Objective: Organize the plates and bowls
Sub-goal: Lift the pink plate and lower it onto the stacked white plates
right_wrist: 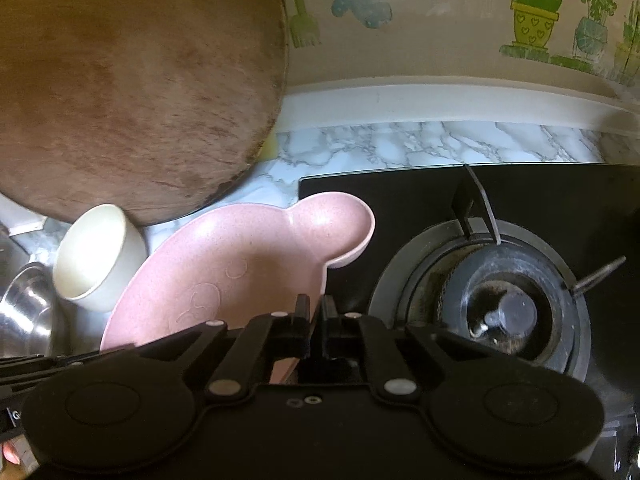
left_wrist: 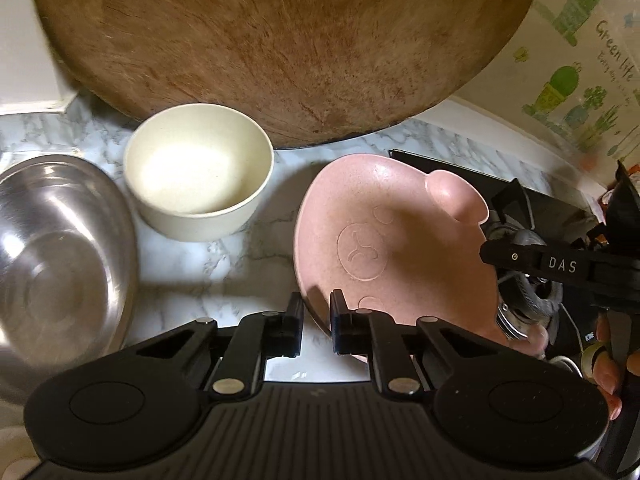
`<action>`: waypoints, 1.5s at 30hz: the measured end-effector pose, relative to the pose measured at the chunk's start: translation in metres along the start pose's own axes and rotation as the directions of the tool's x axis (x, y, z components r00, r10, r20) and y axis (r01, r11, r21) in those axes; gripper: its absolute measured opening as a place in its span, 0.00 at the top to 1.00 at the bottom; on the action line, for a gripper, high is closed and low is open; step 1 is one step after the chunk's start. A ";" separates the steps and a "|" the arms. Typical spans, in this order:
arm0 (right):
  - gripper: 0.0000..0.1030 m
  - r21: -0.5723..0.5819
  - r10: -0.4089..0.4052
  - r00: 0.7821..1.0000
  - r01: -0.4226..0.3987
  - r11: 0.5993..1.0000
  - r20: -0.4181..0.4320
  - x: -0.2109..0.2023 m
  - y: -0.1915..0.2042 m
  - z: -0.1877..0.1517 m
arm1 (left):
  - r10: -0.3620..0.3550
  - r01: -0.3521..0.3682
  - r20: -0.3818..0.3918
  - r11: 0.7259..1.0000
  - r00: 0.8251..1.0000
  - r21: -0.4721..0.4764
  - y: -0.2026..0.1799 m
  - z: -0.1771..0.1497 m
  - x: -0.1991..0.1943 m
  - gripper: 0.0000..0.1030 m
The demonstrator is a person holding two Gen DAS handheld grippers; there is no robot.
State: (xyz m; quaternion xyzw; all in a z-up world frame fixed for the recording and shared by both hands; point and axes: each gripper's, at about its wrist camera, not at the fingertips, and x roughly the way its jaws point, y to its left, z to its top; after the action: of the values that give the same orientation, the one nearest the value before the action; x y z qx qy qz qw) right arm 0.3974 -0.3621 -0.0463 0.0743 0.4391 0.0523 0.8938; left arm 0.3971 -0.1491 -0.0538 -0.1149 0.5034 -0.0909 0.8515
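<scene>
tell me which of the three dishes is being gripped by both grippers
The pink bear-eared plate: the left gripper and right gripper each pinch its rim. The cream round bowl and the stainless steel bowl sit untouched on the counter.

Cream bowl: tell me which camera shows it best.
The left wrist view. There the cream bowl sits whole and near centre on the marble counter, its inside fully visible. The right wrist view shows it only at the left edge, distorted, against the pink plate.
</scene>
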 end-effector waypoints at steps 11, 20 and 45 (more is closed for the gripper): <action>0.93 -0.030 0.051 0.996 -0.049 0.998 0.070 -0.064 0.031 -0.030 | -0.004 0.005 0.053 1.000 0.999 -0.012 0.011 -0.030 -0.073 0.88; 0.93 -0.082 0.105 0.985 -0.095 0.992 0.138 -0.119 0.071 -0.063 | 0.010 -0.005 0.127 0.999 0.992 -0.039 0.034 -0.078 -0.144 0.88; 0.93 -0.239 0.200 0.976 -0.176 0.955 0.080 -0.140 0.187 -0.199 | 0.128 -0.102 0.129 0.976 0.983 -0.195 0.138 -0.220 -0.219 0.88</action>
State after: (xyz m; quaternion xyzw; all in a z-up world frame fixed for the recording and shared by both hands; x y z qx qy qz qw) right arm 0.1497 -0.1834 -0.0242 0.0143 0.3740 0.1839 0.9089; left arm 0.1048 0.0190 -0.0126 -0.1712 0.4541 0.0148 0.8742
